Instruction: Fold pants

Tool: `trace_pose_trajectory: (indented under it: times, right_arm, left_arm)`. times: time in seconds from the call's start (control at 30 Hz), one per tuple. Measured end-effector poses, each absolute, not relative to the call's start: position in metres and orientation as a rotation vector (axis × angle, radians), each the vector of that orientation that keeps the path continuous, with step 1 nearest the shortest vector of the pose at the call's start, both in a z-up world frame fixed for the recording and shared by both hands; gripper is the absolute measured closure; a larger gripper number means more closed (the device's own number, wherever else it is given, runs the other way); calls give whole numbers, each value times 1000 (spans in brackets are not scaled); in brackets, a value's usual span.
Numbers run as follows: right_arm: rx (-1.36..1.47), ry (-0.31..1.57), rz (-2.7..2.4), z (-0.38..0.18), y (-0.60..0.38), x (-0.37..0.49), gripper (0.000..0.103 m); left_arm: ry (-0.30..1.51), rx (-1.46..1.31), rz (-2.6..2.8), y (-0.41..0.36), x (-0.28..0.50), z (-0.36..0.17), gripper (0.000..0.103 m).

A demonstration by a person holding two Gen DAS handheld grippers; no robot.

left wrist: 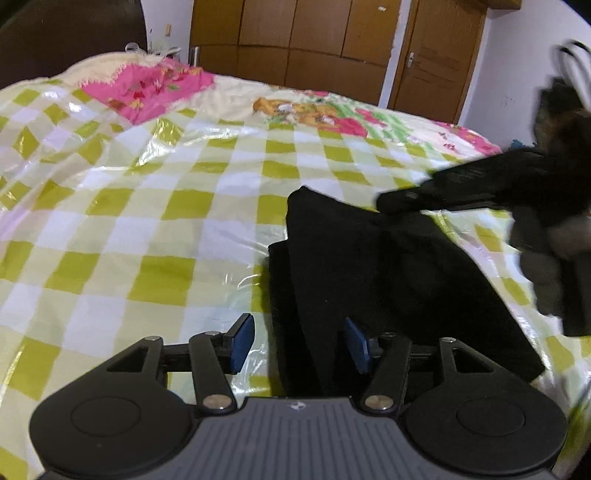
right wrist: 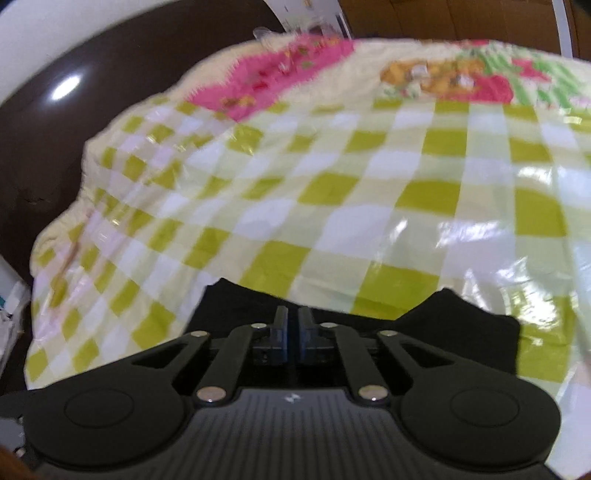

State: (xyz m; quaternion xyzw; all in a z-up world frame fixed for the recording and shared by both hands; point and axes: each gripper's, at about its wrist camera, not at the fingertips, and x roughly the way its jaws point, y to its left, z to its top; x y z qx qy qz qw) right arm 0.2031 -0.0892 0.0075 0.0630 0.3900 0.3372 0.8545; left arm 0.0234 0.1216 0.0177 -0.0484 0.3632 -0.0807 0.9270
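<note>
Black pants [left wrist: 388, 280] lie folded on the green-and-white checked bedspread [left wrist: 147, 206]. My left gripper [left wrist: 299, 343] hovers low over their near left edge. Its blue pads [left wrist: 242, 343] stand well apart, one beside the cloth and one above it, neither pressing. In the left wrist view my right gripper [left wrist: 391, 201] comes in from the right, blurred, at the pants' far edge. In its own view the right gripper [right wrist: 292, 325] has its fingers almost together with dark cloth between them. The pants [right wrist: 461, 321] spread to both sides under it.
A shiny clear plastic sheet covers the checked spread. A pink flowered cloth [left wrist: 147, 88] and a cartoon print [left wrist: 295, 109] lie at the far end. Brown wardrobe doors [left wrist: 295, 33] and a door [left wrist: 436, 62] stand behind the bed. A dark headboard [right wrist: 44, 155] is on the left.
</note>
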Motion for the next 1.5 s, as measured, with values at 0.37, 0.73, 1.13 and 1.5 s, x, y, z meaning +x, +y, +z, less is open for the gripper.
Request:
trace_pose_trajectory:
  times: [0.37, 0.73, 1.13, 1.5]
  right_arm:
    - [44, 914, 824, -4, -111, 92, 90]
    - [30, 903, 761, -13, -117, 57, 89]
    - [106, 883, 681, -7, -150, 28, 88]
    - [41, 908, 661, -26, -127, 54, 97]
  left_arm:
    - [790, 86, -114, 109, -5, 9, 33]
    - [792, 81, -122, 99, -24, 20, 35]
    - [805, 12, -205, 68, -20, 16, 34]
    - [863, 21, -186, 74, 20, -6, 28]
